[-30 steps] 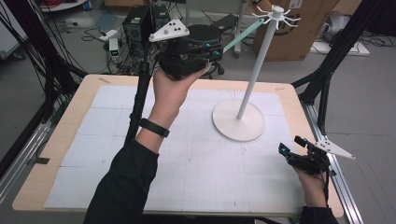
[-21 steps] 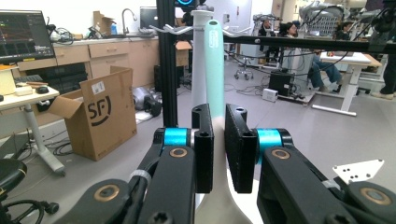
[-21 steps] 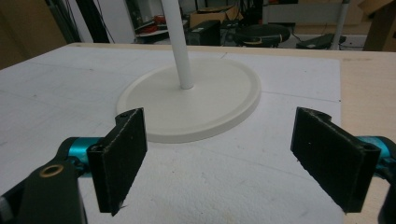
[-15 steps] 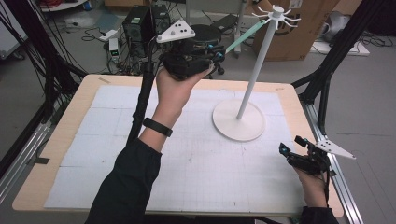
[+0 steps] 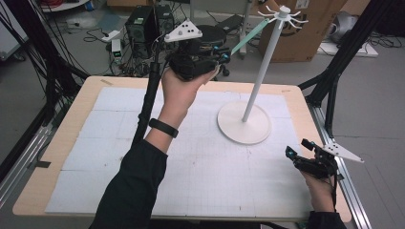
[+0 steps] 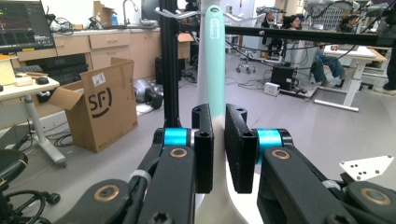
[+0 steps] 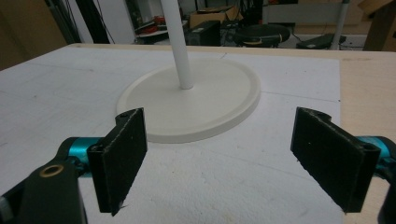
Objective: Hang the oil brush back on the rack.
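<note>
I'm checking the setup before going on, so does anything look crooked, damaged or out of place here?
Nothing stands out. The white stand sits upright on the table, its pole straight and its base flat. The left gripper is shut on a mint green strip raised toward the stand's top hooks. The right gripper rests open near the table's edge.

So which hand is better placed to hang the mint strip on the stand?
Left: its hand-held gripper grips the mint strip near the stand's hooks; the right hand-held gripper sits open, low on the table.
</note>
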The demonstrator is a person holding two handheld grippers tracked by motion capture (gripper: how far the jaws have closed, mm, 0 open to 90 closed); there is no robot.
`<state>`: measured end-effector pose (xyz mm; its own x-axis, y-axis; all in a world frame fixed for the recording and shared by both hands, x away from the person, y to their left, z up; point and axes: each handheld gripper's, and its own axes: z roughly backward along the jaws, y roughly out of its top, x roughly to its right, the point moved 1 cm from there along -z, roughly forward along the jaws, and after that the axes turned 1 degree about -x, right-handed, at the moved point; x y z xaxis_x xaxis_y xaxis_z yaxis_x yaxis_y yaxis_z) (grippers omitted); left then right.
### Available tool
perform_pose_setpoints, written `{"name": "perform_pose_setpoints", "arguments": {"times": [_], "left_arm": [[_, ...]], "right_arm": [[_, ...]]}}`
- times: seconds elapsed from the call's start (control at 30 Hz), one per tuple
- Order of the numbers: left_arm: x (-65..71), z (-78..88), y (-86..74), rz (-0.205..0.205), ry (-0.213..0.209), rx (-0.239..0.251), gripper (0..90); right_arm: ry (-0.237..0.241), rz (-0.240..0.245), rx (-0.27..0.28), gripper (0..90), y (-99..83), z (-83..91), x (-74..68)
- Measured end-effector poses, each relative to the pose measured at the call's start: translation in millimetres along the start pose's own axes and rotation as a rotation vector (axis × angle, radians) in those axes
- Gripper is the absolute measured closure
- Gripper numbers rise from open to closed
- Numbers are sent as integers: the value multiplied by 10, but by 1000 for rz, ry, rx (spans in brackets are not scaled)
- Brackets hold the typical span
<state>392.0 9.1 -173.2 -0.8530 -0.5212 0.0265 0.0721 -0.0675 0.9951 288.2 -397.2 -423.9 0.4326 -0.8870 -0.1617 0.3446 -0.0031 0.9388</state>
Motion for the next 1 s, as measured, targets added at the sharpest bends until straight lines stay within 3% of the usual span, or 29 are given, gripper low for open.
{"name": "perform_pose_setpoints", "arguments": {"times": [0.33,0.43,0.53,0.57,0.77,1.0], "left_arm": [[11,-62,1,-11,-8,-17,821],[15,-57,-3,-35,2,-21,807],[-3,-34,-15,-11,5,-49,639],[-13,-10,-29,-20,11,-62,614],[-138,258,-280,-15,37,-127,447],[-348,796,-770,-8,51,-177,331]], "right_arm": [[2,0,0,178,1,3,-1],[2,-5,-3,178,0,5,-4],[0,-5,-3,178,-1,7,-6],[2,3,1,178,1,6,-2],[3,1,-1,178,-1,10,2],[0,11,-10,178,-6,-4,-1]]}}
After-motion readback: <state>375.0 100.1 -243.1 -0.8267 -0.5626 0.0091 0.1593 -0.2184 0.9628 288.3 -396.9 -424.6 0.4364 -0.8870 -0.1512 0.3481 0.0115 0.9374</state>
